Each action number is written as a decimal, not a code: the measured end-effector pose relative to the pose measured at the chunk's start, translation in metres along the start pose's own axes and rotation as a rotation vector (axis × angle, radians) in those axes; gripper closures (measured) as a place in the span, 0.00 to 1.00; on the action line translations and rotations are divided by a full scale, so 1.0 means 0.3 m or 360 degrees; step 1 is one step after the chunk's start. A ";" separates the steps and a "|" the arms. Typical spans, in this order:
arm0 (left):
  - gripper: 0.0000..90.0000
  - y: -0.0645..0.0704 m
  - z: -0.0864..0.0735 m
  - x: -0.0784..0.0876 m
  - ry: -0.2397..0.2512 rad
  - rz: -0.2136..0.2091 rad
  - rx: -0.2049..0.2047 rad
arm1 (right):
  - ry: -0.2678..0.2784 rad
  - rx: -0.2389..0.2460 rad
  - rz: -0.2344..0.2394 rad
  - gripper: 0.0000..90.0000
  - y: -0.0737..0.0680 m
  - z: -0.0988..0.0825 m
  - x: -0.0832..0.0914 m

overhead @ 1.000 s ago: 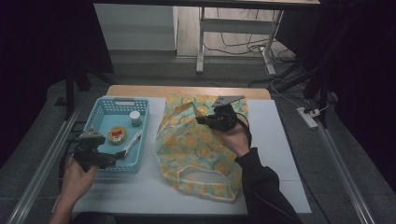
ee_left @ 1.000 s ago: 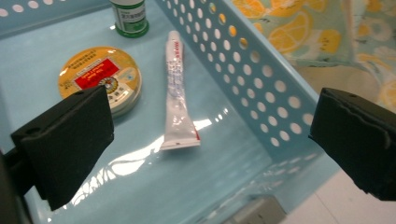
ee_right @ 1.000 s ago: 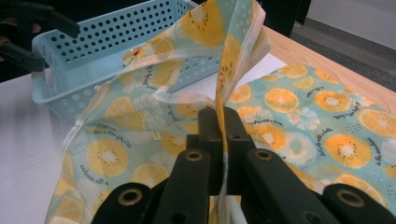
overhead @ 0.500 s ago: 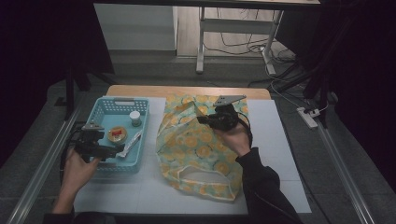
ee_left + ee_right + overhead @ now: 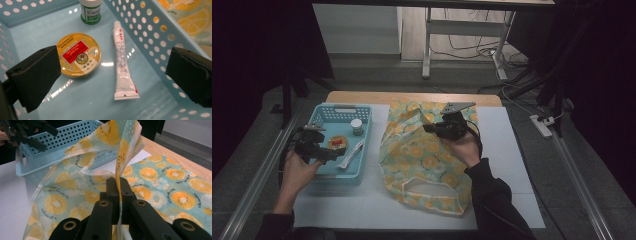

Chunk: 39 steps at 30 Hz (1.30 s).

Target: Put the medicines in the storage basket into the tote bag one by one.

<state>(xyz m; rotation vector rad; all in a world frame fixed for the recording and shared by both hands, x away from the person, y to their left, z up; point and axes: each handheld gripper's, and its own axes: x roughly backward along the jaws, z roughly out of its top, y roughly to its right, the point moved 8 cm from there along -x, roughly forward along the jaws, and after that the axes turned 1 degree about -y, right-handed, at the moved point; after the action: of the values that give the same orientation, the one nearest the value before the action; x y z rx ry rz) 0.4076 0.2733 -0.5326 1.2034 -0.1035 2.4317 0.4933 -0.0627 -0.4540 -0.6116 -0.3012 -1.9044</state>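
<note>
A fabric bag point(image 5: 422, 160) printed with orange slices lies on the white mat. My right gripper point(image 5: 429, 128) is shut on the bag's rim and holds it lifted; in the right gripper view the fabric edge point(image 5: 125, 147) rises from between the closed jaws point(image 5: 117, 183). My left gripper point(image 5: 326, 151) hovers open over the blue basket point(image 5: 339, 111). Between and beyond its wide jaws point(image 5: 112, 67) lie a round yellow tin point(image 5: 78, 55), a white tube point(image 5: 122, 67) and a small green-capped bottle point(image 5: 90, 11), none of them touched.
The basket's perforated wall point(image 5: 160, 27) stands close to the left gripper's right jaw. The bag's handle loop point(image 5: 432, 192) lies toward the mat's front edge. A wooden table edge point(image 5: 412, 96) runs behind the mat. The basket point(image 5: 62, 142) sits just beyond the lifted bag.
My left gripper has moved forward and slightly right, from the basket's near left corner to over its inside. The right gripper has kept still with the bag's rim in it.
</note>
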 end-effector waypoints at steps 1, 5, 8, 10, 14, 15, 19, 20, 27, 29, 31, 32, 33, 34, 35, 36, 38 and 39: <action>0.00 -0.005 0.001 -0.005 -0.0016 0.0000 0.0001 | 0.0001 0.0000 0.0001 0.99 -0.001 0.000 -0.001; 0.00 -0.021 0.017 -0.015 -0.0023 -0.0008 0.0009 | 0.0002 0.0002 0.0004 0.99 -0.003 0.001 -0.001; 0.00 -0.031 0.024 -0.031 -0.0043 -0.0012 0.0003 | 0.0004 0.0000 0.0006 0.99 -0.003 0.001 -0.001; 0.00 -0.038 0.025 -0.046 -0.0053 -0.0026 0.0007 | 0.0006 -0.0001 0.0007 0.99 -0.004 0.002 -0.001; 0.00 -0.052 0.026 -0.071 -0.0068 -0.0038 0.0019 | 0.0008 0.0001 0.0008 0.99 -0.005 0.002 -0.001; 0.00 -0.056 0.027 -0.077 -0.0070 -0.0036 0.0023 | 0.0006 0.0002 0.0008 0.99 -0.004 0.002 -0.001; 0.00 -0.078 0.029 -0.101 -0.0103 -0.0010 0.0028 | 0.0003 0.0002 0.0008 0.99 -0.005 0.001 -0.003; 0.00 -0.085 0.029 -0.107 -0.0113 -0.0002 0.0035 | 0.0002 0.0003 0.0009 0.99 -0.005 0.001 -0.003; 0.00 -0.111 0.029 -0.154 -0.0202 0.0012 0.0068 | 0.0004 0.0006 0.0013 0.99 -0.007 0.001 -0.004; 0.00 -0.117 0.027 -0.166 -0.0232 0.0010 0.0070 | 0.0009 0.0005 0.0015 0.99 -0.007 0.003 -0.003; 0.00 -0.123 0.024 -0.178 -0.0264 0.0020 0.0060 | 0.0010 0.0006 0.0015 0.99 -0.007 0.003 -0.002; 0.00 -0.125 0.023 -0.185 -0.0279 0.0018 0.0067 | 0.0010 0.0006 0.0015 0.99 -0.007 0.003 -0.002; 0.00 -0.126 0.023 -0.191 -0.0289 0.0015 0.0075 | 0.0010 0.0006 0.0015 0.99 -0.007 0.003 -0.002; 0.00 -0.129 0.022 -0.197 -0.0303 0.0015 0.0075 | 0.0010 0.0007 0.0015 0.99 -0.007 0.003 -0.002; 0.00 -0.130 0.019 -0.203 -0.0330 0.0010 0.0087 | 0.0010 0.0008 0.0016 0.99 -0.007 0.003 -0.003; 0.00 -0.131 0.016 -0.210 -0.0355 0.0004 0.0093 | 0.0008 0.0009 0.0017 0.99 -0.007 0.003 -0.003; 0.00 -0.137 0.008 -0.222 -0.0407 0.0033 0.0089 | 0.0001 0.0010 0.0014 0.99 -0.007 0.000 -0.004; 0.00 -0.139 0.007 -0.226 -0.0422 0.0042 0.0093 | 0.0001 0.0010 0.0014 0.99 -0.007 0.000 -0.004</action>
<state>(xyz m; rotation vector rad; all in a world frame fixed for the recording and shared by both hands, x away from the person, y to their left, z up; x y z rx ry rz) 0.4622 0.2877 -0.5888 1.5553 -0.1271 2.2988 0.4917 -0.0609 -0.4545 -0.6072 -0.3034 -1.8946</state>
